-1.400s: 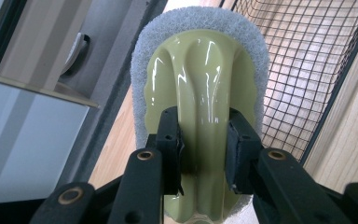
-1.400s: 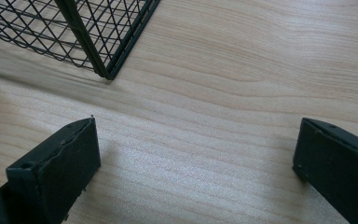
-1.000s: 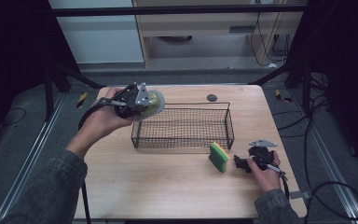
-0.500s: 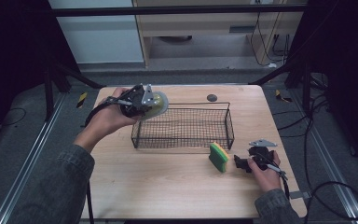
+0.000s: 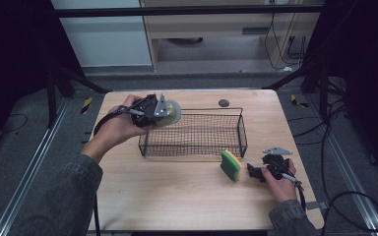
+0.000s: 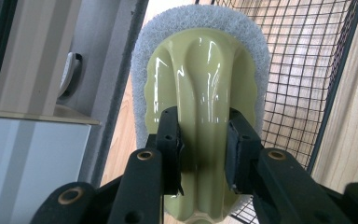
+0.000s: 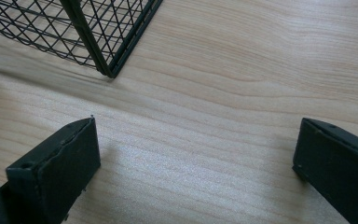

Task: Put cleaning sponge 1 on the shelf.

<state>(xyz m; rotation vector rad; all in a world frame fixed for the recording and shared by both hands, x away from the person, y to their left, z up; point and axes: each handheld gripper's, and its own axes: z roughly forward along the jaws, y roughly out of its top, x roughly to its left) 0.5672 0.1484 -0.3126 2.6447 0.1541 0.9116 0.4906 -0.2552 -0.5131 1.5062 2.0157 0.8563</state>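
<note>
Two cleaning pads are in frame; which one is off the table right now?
The pale green handled scrubber, clamped in the left gripper above the wire basket's corner. The yellow-green sponge stands on the table, ungripped, beside the right gripper.

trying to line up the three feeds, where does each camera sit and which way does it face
High view: above the person's side, facing forward and down on the table; both forearms, left gripper, right gripper.
Left gripper view: on the left gripper, along its jaws shut on the brush, at the basket's edge.
Right gripper view: on the right gripper, low over the table, jaws open, nothing between.
Shared: every view shows the basket; the high and right gripper views show the sponge.
</note>
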